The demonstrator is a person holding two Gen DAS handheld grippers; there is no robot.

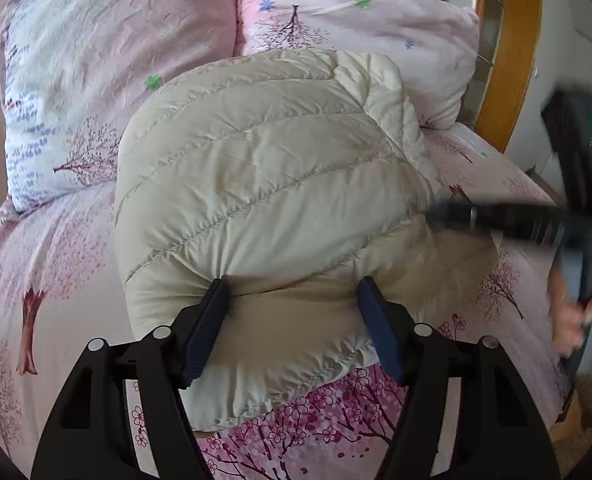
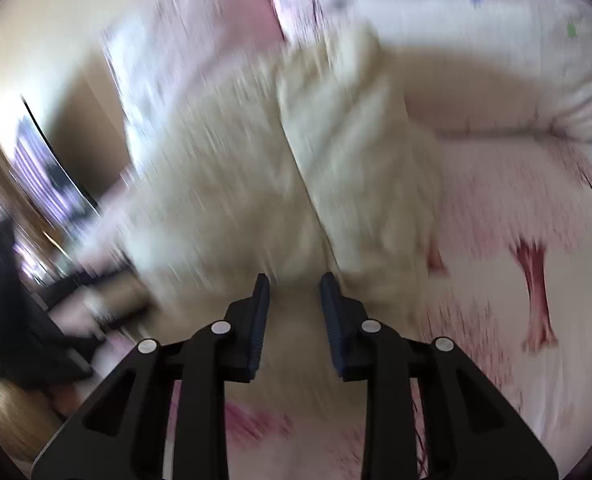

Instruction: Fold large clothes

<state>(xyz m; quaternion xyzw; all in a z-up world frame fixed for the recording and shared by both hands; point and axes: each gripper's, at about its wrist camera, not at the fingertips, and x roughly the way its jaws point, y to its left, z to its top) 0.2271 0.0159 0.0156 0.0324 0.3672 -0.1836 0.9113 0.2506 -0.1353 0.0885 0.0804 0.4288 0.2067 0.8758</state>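
Item: cream quilted jacket [image 1: 263, 184], puffy, bundled in a thick fold, lay mid-bed on floral sheet [image 1: 55, 320], far end against two pink pillows [image 1: 107, 60].

L gripper [image 1: 291, 292]: jaws set wide, both pads pressed into near edge of jacket, a thick roll of padding between them; seemed a loose pinch, not a firm clamp.

R gripper [image 2: 293, 280]: jaws apart w/ a moderate gap, nothing seen between them; right-wrist view badly motion-blurred, so contact w/ jacket [image 2: 296, 160] couldn't be told. Tips looked just short of the near edge, in line w/ a seam or crease.

Step, as judged: flattening/squaring the fold.

Handling notes:
- Down fill springs back; press air out along the fold before letting go.
- Take shell fabric plus fill, not the surface layer only, else slick shell slips from pads.
- R side should slow before it grips; aim at the edge opp. L so both ends lift level.
- Keep the fold clear of pillows; soft bed gives little to push against.
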